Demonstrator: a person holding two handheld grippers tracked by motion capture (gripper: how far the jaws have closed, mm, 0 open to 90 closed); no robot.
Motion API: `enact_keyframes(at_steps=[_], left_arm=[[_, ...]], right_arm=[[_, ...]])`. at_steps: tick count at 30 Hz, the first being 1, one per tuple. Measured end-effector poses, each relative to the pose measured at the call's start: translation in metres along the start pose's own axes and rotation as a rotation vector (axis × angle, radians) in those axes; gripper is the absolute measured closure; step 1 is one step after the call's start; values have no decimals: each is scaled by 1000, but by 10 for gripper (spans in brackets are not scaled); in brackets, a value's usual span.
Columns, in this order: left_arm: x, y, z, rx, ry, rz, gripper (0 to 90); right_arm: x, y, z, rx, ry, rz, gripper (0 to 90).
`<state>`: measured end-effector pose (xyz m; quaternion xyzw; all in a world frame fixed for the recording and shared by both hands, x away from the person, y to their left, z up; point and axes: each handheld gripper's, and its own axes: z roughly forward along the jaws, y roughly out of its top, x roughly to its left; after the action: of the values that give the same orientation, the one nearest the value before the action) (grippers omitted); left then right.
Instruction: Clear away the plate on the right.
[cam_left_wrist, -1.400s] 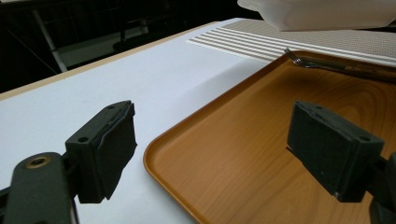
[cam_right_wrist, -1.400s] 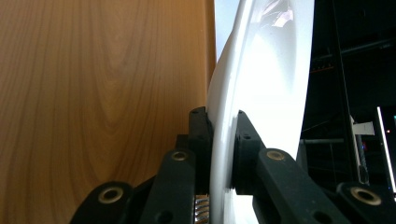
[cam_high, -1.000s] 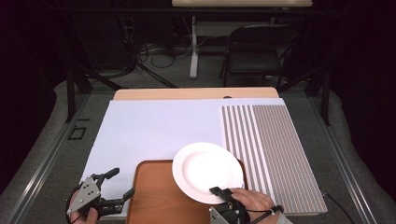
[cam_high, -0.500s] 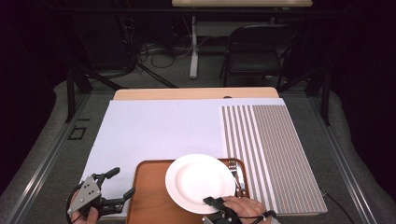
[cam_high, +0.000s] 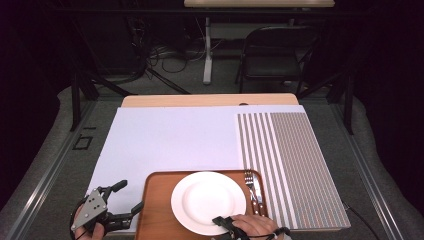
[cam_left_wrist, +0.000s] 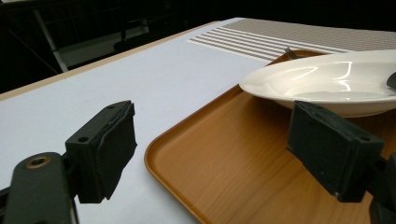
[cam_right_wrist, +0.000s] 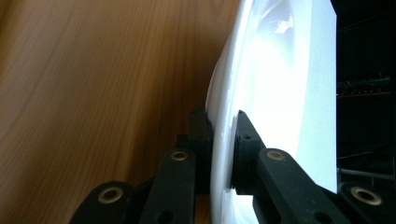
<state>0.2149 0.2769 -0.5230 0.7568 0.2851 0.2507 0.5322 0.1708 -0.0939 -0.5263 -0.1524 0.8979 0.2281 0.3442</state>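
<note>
Plate (cam_high: 208, 201) over tray (cam_high: 158, 212) at table's (cam_high: 175, 140) near edge, rim pinched by right hand-held gripper (cam_high: 223, 222); left hand-held gripper (cam_high: 128, 196) agape and empty beside tray. Thin grip on a slick rim: could tilt, slip and clatter down, or knock fork (cam_high: 249, 181) and knife (cam_high: 257, 187) lying just to the right. Counted: one plate, one tray, one fork, one knife, two hand-held grippers.
</note>
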Motion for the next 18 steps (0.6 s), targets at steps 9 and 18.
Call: enact_keyframes(at_steps=[9, 18], left_arm=[[1, 0, 0, 0, -1, -1, 152], [1, -1, -1, -4, 0, -6, 152]], right_arm=[[2, 0, 5, 21, 16, -16, 815], [8, 3, 11, 26, 42, -37, 829]])
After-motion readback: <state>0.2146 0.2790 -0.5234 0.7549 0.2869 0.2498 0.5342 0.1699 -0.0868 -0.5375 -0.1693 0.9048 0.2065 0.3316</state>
